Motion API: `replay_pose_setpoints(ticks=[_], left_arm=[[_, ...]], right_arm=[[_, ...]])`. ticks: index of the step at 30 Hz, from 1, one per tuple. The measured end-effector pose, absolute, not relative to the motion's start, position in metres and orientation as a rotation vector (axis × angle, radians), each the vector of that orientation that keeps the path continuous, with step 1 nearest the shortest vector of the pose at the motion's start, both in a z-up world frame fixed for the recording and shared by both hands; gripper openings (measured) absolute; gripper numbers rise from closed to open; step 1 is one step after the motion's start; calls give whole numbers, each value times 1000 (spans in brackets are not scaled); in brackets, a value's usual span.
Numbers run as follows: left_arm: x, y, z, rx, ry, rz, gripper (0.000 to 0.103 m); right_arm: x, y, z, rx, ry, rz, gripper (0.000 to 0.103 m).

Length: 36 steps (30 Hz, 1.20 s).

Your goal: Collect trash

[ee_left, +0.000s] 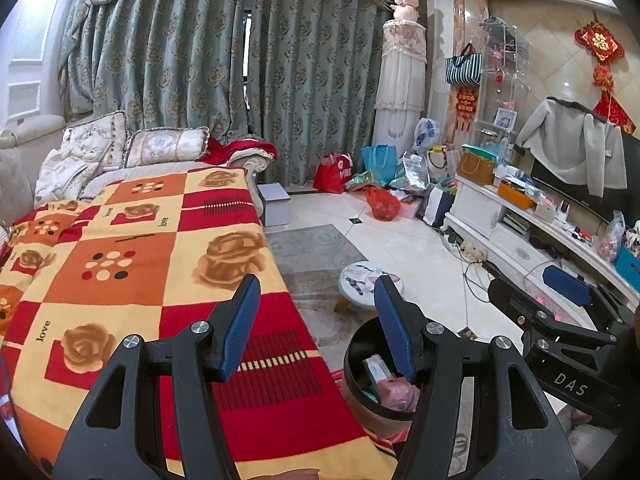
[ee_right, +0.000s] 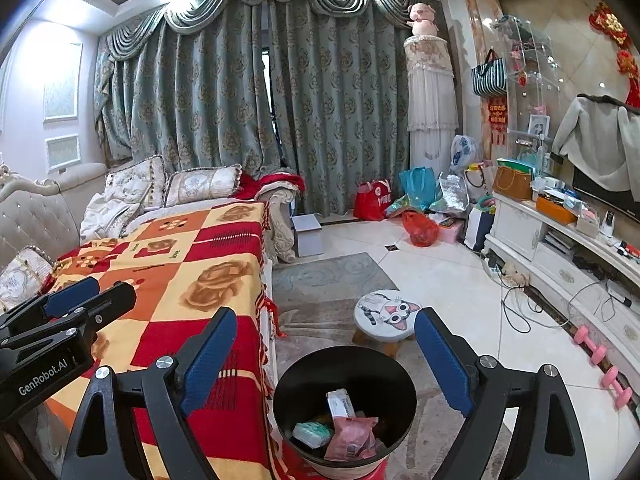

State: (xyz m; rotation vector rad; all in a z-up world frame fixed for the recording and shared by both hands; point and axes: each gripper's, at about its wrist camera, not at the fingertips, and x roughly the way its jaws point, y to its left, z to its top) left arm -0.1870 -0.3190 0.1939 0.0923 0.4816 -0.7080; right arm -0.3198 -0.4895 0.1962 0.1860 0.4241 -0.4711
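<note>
While left view clips bin [ee_left: 360, 396] | right shows pink dumbbells [ee_right: 600, 364]

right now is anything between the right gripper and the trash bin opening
Nothing visible. The right gripper is open and empty, and the bin sits just below and ahead of it with its mouth uncovered. Only trash already dropped lies inside: a pink packet, a white box and a pale green pack.
</note>
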Motion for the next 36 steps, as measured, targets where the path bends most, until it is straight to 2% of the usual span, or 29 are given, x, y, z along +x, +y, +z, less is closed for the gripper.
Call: replay_pose_setpoints(ticks=[36], left_arm=[[-181, -320, 184, 94, 500, -699, 58]], right_arm=[[-321, -501, 186, 189, 456, -460, 90]])
